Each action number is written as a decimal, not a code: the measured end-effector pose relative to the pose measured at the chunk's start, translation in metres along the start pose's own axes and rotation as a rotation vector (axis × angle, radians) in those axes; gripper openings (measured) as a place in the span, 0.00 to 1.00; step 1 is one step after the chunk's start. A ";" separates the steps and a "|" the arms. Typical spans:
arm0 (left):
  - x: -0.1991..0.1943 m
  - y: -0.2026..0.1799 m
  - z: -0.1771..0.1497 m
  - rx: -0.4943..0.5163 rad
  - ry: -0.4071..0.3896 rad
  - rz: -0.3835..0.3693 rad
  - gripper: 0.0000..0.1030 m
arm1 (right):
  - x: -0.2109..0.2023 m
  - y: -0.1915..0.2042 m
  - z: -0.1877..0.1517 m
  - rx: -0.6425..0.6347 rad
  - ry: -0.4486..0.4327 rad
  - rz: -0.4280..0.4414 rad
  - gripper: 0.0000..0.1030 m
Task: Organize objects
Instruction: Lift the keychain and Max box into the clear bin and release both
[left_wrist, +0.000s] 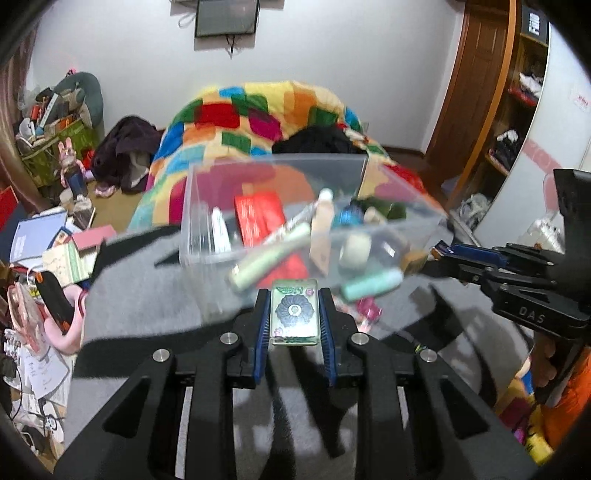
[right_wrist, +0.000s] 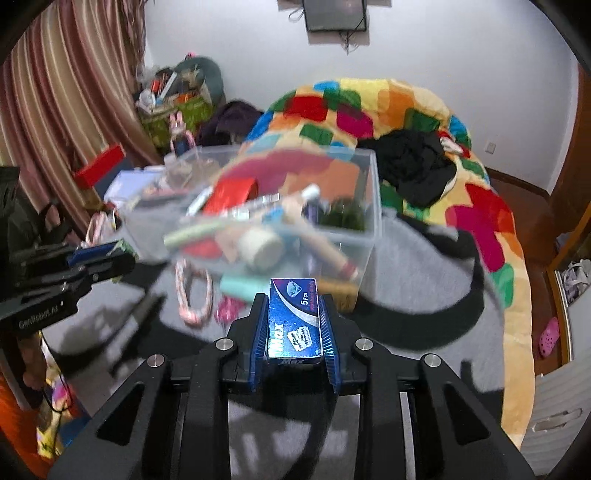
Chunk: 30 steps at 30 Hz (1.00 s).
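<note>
On my left, the left claw (left_wrist: 294, 314) tilts steeply down over the grey blanket (left_wrist: 147, 302), its blue pads clamped on a small green rectangular tin with a dark flower print (left_wrist: 294, 312). Just beyond it, near the middle of the bed, stands the clear plastic storage bin (left_wrist: 207, 236), blurred, holding a red box (left_wrist: 258, 216), a pale green tube (left_wrist: 271, 254), and other bottles and tubes. A pink-and-white braided loop (right_wrist: 194, 291) lies on the blanket just beside the bin. On my right, the right claw (right_wrist: 293, 325) tilts down likewise, clamped on a small blue cardboard box marked "Max" (right_wrist: 293, 321). Farther off lies the multicoloured patchwork quilt (right_wrist: 480, 206).
</note>
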<state>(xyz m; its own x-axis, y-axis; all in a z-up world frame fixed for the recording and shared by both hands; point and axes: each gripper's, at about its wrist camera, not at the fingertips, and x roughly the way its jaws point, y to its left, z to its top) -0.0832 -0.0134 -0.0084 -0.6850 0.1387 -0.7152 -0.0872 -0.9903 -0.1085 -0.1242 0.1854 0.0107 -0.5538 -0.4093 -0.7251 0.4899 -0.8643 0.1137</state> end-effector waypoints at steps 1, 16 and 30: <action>-0.002 0.000 0.004 -0.002 -0.014 0.001 0.23 | -0.001 0.000 0.005 0.007 -0.013 -0.001 0.24; 0.022 0.008 0.045 -0.018 -0.033 0.018 0.23 | 0.023 0.012 0.059 -0.004 -0.056 -0.016 0.24; 0.055 0.006 0.050 -0.026 0.040 -0.005 0.23 | 0.077 0.018 0.065 -0.037 0.047 -0.022 0.24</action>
<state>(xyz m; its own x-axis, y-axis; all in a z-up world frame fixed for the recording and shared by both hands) -0.1570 -0.0127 -0.0139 -0.6547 0.1448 -0.7419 -0.0718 -0.9890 -0.1296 -0.2020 0.1192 0.0011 -0.5330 -0.3757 -0.7581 0.5030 -0.8612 0.0731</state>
